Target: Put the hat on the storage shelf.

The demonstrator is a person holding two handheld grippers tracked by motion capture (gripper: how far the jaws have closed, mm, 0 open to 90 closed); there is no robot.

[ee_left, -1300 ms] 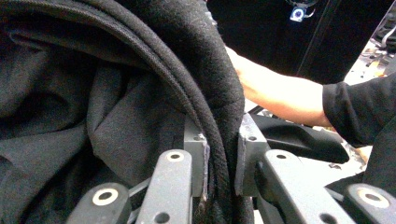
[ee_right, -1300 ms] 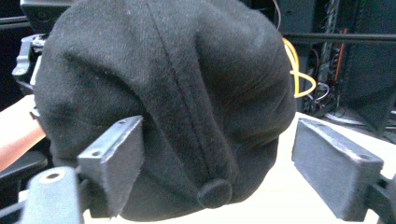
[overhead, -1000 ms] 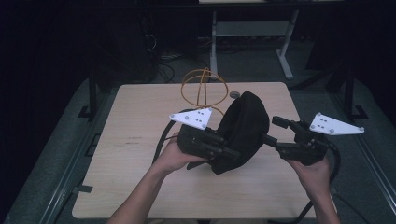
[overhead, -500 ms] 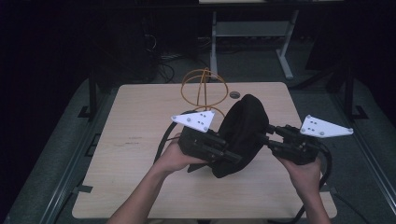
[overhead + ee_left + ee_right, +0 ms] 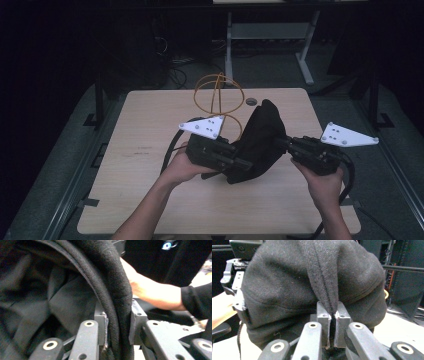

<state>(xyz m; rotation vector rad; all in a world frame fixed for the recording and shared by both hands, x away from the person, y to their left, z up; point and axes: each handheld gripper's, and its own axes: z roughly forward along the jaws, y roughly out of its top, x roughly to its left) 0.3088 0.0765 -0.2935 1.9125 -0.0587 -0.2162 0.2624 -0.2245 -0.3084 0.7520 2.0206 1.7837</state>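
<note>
High view: a black hat [image 5: 257, 142] is held above the middle of the table [image 5: 150, 200], between the two grippers. The left gripper [image 5: 239, 161] grips its near-left edge; the right gripper [image 5: 281, 143] meets its right side. A hand [image 5: 186, 167] holds the left tool, another hand [image 5: 324, 186] the right one. Behind the hat stands an orange wire stand [image 5: 218, 95], made of hoops, with nothing resting on it. A small dark round thing [image 5: 251, 101] lies on the table just right of the stand. Faint marks show on the tabletop at the left; they are too small to read.

Left gripper view: the hat's thick rolled brim [image 5: 117, 305] runs down between the two jaws, which are closed narrowly on it, touching it on both sides. To the left the hat's hollow inside [image 5: 37, 297] opens, dark and folded, with nothing in it. A forearm in a black sleeve [image 5: 195, 301] crosses behind at the right.

Right gripper view: the jaws are pressed almost together on a pinched fold [image 5: 324, 282] of the hat's cloth, which rises straight from them. The hat's crown [image 5: 287, 287] bulges above and to both sides. The other gripper [image 5: 235, 277] touches the hat at the far left. No label or writing shows on the hat.
</note>
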